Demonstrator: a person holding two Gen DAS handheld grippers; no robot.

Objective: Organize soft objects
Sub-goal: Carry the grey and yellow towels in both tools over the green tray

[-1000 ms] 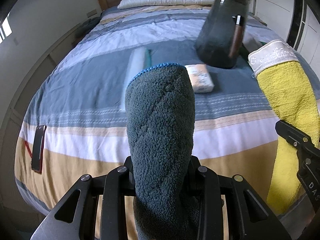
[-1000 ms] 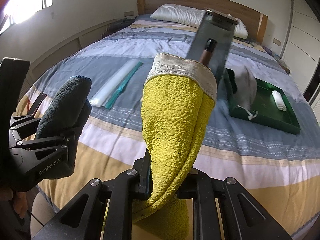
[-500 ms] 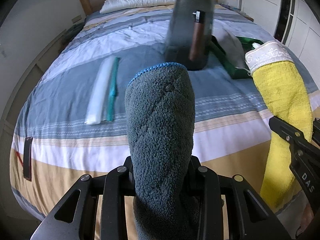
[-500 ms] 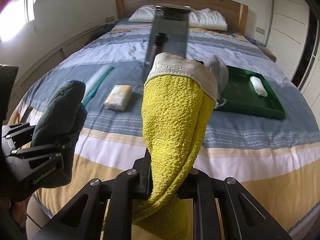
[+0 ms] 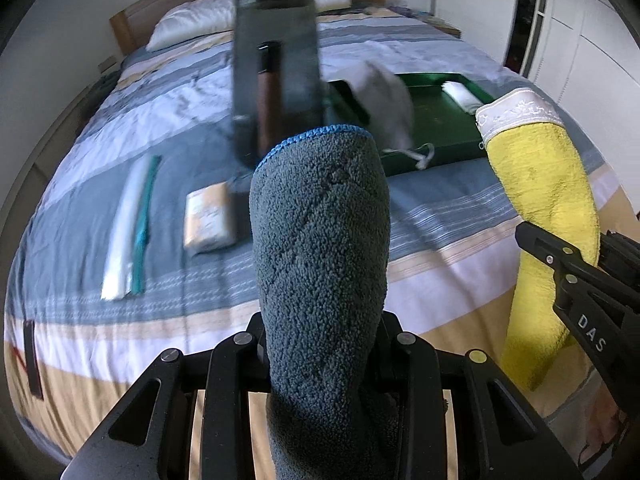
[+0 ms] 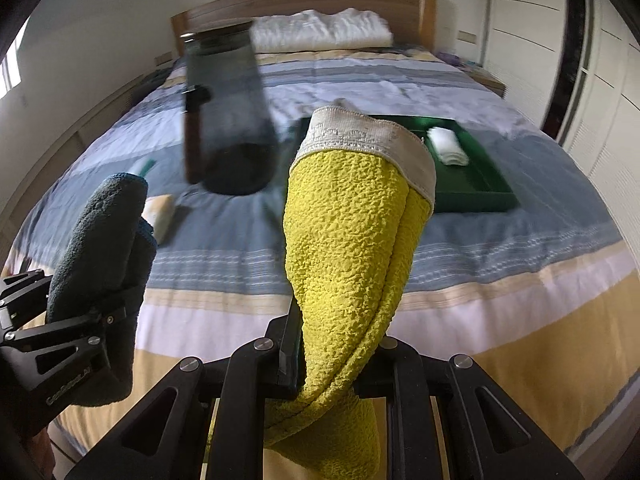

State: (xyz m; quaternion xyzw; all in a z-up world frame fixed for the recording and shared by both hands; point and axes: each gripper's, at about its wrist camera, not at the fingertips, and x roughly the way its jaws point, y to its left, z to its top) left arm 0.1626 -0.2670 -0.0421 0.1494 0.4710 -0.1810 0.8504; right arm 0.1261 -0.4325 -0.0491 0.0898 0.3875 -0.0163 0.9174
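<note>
Black-fingered, our left gripper (image 5: 324, 360) clamps a fluffy grey-blue cloth (image 5: 320, 248), blue-stitched along its edge; our right gripper (image 6: 336, 356) clamps a nubbly yellow towel (image 6: 348, 240), white-banded. Both rise above the striped bed (image 6: 500, 300).

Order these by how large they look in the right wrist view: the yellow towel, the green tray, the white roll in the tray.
1. yellow towel, though nearness enlarges it
2. green tray
3. white roll

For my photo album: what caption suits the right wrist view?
Right gripper clamps a yellow towel above a striped bed, green tray ahead.
</note>
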